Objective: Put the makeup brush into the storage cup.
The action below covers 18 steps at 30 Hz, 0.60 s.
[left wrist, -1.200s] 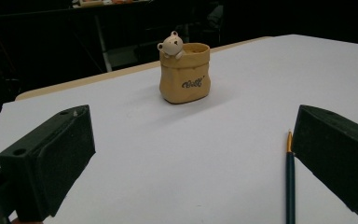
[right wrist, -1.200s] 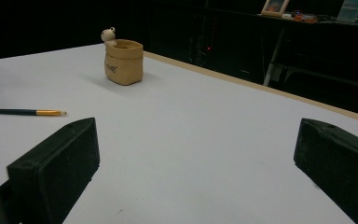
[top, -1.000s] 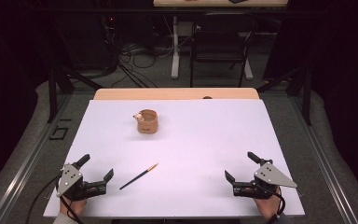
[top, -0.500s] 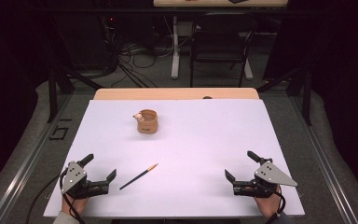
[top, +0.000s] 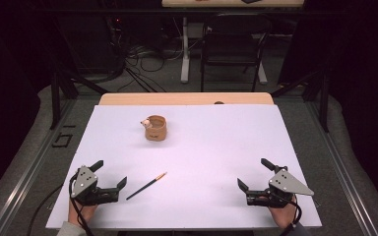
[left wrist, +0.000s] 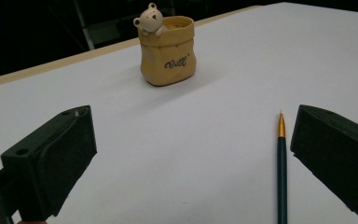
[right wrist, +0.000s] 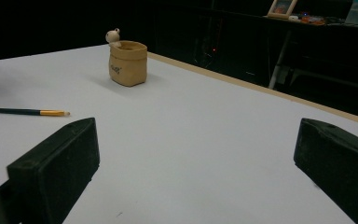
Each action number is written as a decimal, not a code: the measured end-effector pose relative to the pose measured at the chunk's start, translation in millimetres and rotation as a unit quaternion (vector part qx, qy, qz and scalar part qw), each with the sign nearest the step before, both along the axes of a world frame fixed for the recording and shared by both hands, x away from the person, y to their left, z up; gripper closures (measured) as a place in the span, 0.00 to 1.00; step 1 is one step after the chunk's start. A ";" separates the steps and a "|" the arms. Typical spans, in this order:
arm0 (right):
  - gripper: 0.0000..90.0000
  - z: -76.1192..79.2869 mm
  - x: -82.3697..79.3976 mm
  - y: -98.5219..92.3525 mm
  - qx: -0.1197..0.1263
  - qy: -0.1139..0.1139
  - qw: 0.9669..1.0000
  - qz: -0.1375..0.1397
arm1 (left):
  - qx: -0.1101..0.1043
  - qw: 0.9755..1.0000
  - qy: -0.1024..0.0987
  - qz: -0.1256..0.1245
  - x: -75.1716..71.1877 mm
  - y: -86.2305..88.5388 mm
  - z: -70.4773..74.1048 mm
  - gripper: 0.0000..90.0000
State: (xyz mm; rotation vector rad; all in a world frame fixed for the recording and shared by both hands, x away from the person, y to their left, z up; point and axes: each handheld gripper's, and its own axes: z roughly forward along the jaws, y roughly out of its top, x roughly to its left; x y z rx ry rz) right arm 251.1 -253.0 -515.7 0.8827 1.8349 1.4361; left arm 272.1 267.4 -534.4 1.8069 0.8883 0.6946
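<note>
A tan sack-shaped pot (top: 156, 127) with a small bear figure on its rim stands upright on the white table top (top: 211, 147), left of centre toward the back; it also appears as the pot (left wrist: 167, 50) and the pot (right wrist: 127, 63). A dark pen with a gold tip (top: 146, 186) lies near the front left, also seen as the pen (left wrist: 282, 172) and the pen (right wrist: 25, 112). My left gripper (top: 110, 175) rests open at the front left, just left of the pen. My right gripper (top: 255, 173) rests open at the front right, nothing between its jaws.
A wooden strip (top: 187, 98) borders the table's far edge. Beyond it stand a dark chair (top: 231, 49), table legs and floor cables (top: 142, 54). Metal rails (top: 24, 162) run along both sides of the table.
The left gripper has shifted slightly toward the front of the table. The right gripper, pen and pot have not moved.
</note>
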 end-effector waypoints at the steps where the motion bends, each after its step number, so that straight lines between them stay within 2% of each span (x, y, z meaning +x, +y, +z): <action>1: 0.00 -0.1 0.2 -0.1 0.000 0.002 1.000 0.000 | 0.002 1.000 0.001 -0.002 0.8 -1.6 0.2 0.00; 3: 0.00 -0.5 0.8 0.5 0.000 0.003 1.000 0.000 | 0.012 1.000 0.004 -0.008 1.9 -3.9 1.4 0.00; 18: 0.00 -1.3 1.5 1.4 0.000 0.007 1.000 0.004 | 0.039 0.998 0.022 -0.033 14.1 -23.6 5.1 0.00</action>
